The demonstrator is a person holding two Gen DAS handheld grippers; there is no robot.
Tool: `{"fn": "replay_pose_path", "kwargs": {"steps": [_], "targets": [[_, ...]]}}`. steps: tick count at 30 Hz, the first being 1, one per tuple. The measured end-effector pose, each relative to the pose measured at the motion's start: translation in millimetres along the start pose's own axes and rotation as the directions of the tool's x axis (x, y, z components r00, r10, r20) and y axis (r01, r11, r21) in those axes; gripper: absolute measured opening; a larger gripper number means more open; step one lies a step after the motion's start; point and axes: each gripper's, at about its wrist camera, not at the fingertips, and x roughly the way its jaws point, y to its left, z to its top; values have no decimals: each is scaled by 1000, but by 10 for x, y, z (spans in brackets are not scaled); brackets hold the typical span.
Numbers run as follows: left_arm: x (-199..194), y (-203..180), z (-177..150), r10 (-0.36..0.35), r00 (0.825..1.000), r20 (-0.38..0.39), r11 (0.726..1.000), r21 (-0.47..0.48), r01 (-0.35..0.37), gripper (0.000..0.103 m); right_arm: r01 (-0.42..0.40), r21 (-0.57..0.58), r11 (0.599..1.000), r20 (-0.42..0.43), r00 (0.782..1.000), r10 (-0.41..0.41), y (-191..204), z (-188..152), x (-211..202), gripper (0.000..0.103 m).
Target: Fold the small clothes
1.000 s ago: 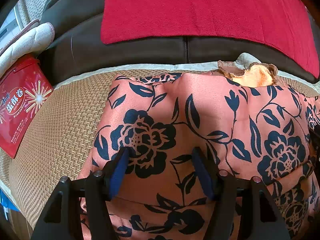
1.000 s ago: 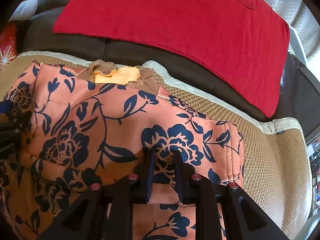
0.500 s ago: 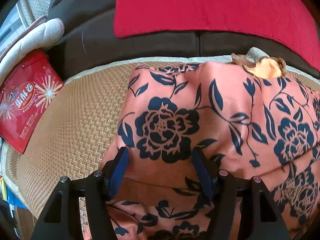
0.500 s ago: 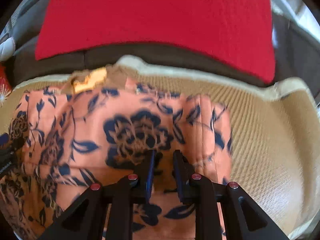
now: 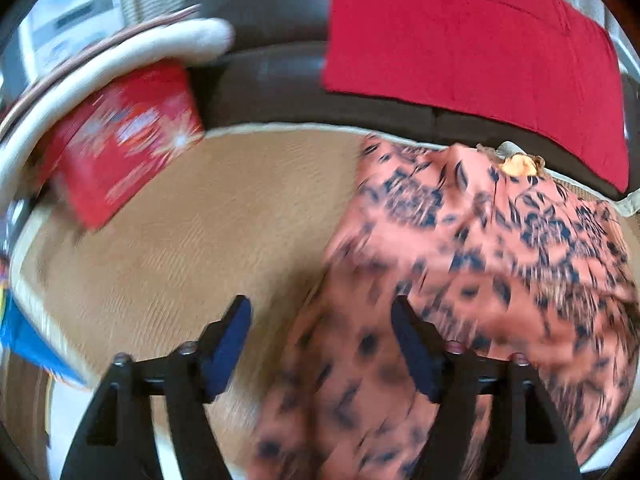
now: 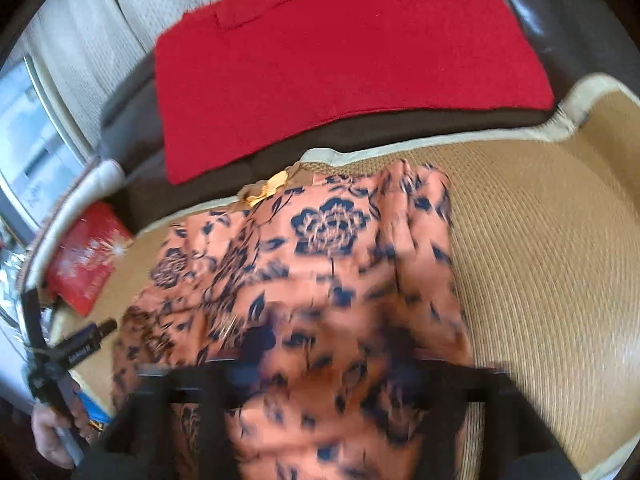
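Observation:
A salmon-pink garment with dark blue flowers (image 5: 480, 248) lies folded over on a woven tan seat mat (image 5: 224, 216); its brown and yellow collar (image 5: 518, 165) points to the sofa back. It also shows in the right wrist view (image 6: 320, 264). My left gripper (image 5: 320, 340) is open and empty, drawn back over the garment's left edge. My right gripper (image 6: 332, 344) is blurred, its jaws look spread wide over the cloth, holding nothing. The left gripper is also seen from the side, in a hand, in the right wrist view (image 6: 86, 342).
A red cloth (image 5: 460, 36) hangs over the dark sofa back. A red printed packet (image 5: 120, 140) and a white cushion (image 5: 120, 52) lie at the mat's left. Bare mat (image 6: 540, 240) lies to the garment's right. A blue item (image 5: 24, 344) sits at the front left edge.
The right gripper has opened and let go of the garment. Both grippers have pulled back and swung, the left one to the left, off the cloth. The garment stays folded on the mat.

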Motion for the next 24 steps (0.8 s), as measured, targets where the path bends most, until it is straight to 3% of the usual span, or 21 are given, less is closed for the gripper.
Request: {"fn": "replay_pose_path", "kwargs": {"steps": [2, 4, 9, 12, 15, 21, 24], "targets": [[-148, 252, -287, -29, 1000, -10, 999, -42, 29, 77, -43, 19, 999, 28, 999, 42, -15, -239, -228, 80], [-241, 457, -586, -50, 998, -33, 997, -66, 48, 77, -66, 9, 998, 6, 998, 66, 4, -453, -378, 80], [-197, 718, -1133, -97, 986, -137, 992, -96, 85, 77, -12, 0, 1000, -93, 996, 12, -158, -931, -537, 80], [-81, 774, -1282, -163, 967, -193, 982, -128, 140, 77, -15, 46, 999, -172, 985, 23, -286, -1178, -536, 80], [50, 809, -1360, -196, 953, -232, 976, -140, 167, 77, 22, 1, 1000, -246, 969, -21, -338, -1383, -448, 80], [392, 750, -1474, -266, 900, -345, 961, -164, 221, 77, 44, 30, 999, -391, 920, -29, -657, -1690, -187, 80], [438, 689, -1467, -258, 904, -342, 965, -135, 224, 77, 45, 63, 997, -436, 900, -13, -802, -1770, -61, 80]]}}
